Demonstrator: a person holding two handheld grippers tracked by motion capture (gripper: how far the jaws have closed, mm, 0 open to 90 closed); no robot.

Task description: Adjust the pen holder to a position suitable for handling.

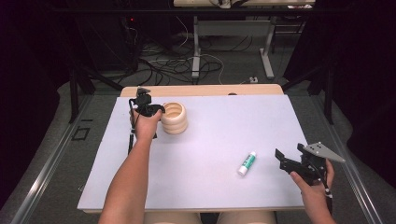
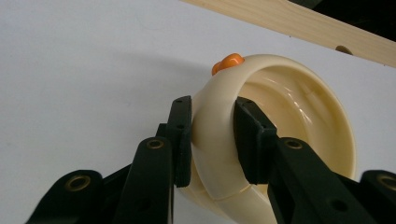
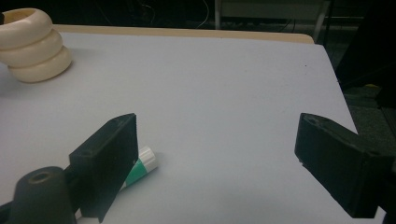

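Note:
A cream, ribbed, ring-stacked cup (image 1: 175,119) stands at the back left of the white table top. My left gripper (image 1: 156,112) is shut on its near-left wall. In the left gripper view one black jaw presses the outside and the other the inside of the cup's wall (image 2: 212,140), and my left gripper (image 2: 212,109) clamps just below the rim. A small orange piece (image 2: 227,62) shows at the rim's far side. A green and white glue stick (image 1: 247,163) lies flat at the front right. Just right of it my right gripper (image 1: 289,150) stands open, with nothing between its jaws.
The white sheet (image 1: 210,130) covers a wooden table whose far edge (image 1: 201,90) shows behind the cup. In the right gripper view the glue stick (image 3: 140,170) lies beside the left jaw and the cup (image 3: 35,46) stands far off. Cables lie on the floor beyond.

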